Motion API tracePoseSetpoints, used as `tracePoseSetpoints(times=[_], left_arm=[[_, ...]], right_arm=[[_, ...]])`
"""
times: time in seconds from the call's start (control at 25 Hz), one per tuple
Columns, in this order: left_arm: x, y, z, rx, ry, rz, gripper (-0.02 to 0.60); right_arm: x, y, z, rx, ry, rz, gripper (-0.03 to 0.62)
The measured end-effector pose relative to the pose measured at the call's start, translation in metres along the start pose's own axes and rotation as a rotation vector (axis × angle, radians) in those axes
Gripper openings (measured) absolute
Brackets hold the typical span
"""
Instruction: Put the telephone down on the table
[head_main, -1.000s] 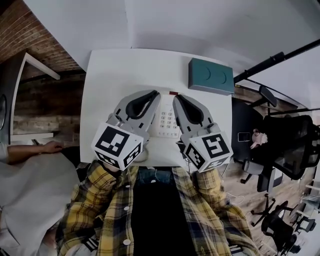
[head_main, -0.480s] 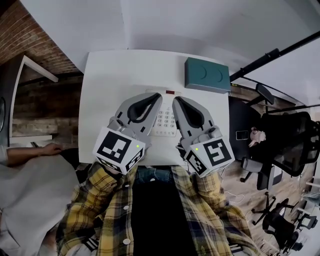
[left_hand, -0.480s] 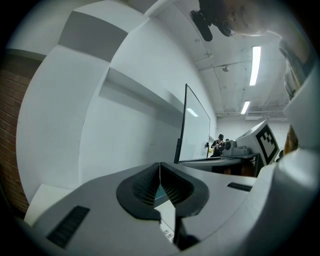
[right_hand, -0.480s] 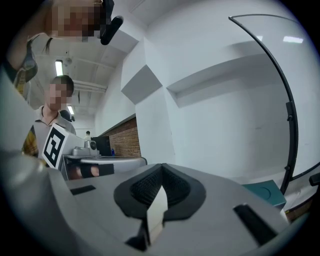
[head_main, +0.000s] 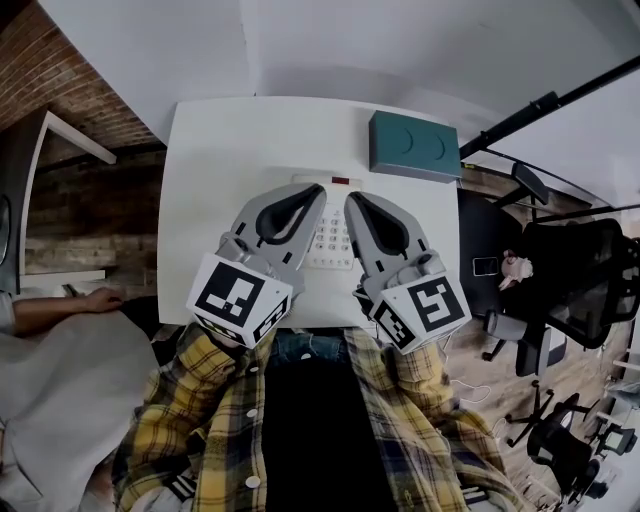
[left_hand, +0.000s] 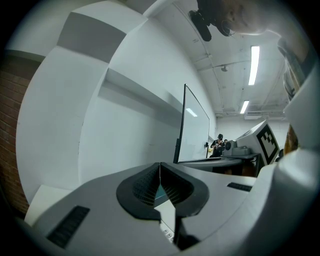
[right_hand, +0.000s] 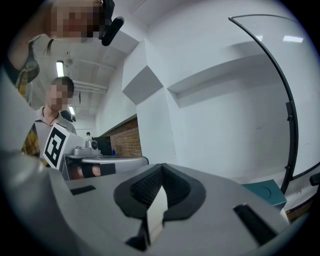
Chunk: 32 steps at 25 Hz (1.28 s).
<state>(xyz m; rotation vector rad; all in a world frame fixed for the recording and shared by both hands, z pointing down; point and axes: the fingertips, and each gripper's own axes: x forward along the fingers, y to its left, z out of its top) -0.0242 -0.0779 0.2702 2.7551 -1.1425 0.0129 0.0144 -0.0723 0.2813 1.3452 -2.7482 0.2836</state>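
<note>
My left gripper (head_main: 312, 192) and right gripper (head_main: 352, 200) each have their jaws pressed together with nothing between them; in both gripper views the ribbed pads meet in a single seam. They hover side by side, tips pointing away from me, over the telephone (head_main: 335, 262). It lies flat on the white table (head_main: 210, 170), toward my edge, with its keypad (head_main: 332, 232) showing in the gap between the two grippers. The rest of its body is hidden under them, so I cannot tell where the handset sits or whether it is on its cradle. A teal box (head_main: 415, 147) stands well apart at the table's far right. I judge the telephone to be a stiff, hard plastic shell, fairly light, and smooth enough to slip out of the pads if I pinch a sloped face. I'd keep off the keys and any cord. If I have to lift it, I'd open wide and take it across its two long side edges, one gripper per side, low on the body. A handset I'd take round its narrow middle. I'd set it down level and gently, since a loose handset could slide off.
</note>
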Motion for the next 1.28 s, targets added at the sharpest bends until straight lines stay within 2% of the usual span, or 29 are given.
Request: tracePoseSetpoints(times=[1.28], left_arm=[[0.0047, 0.0022, -0.0027, 0.006, 0.005, -0.007, 0.018]], right_arm=[[0.0012, -0.0068, -0.0018, -0.01, 0.011, -0.002, 0.023]])
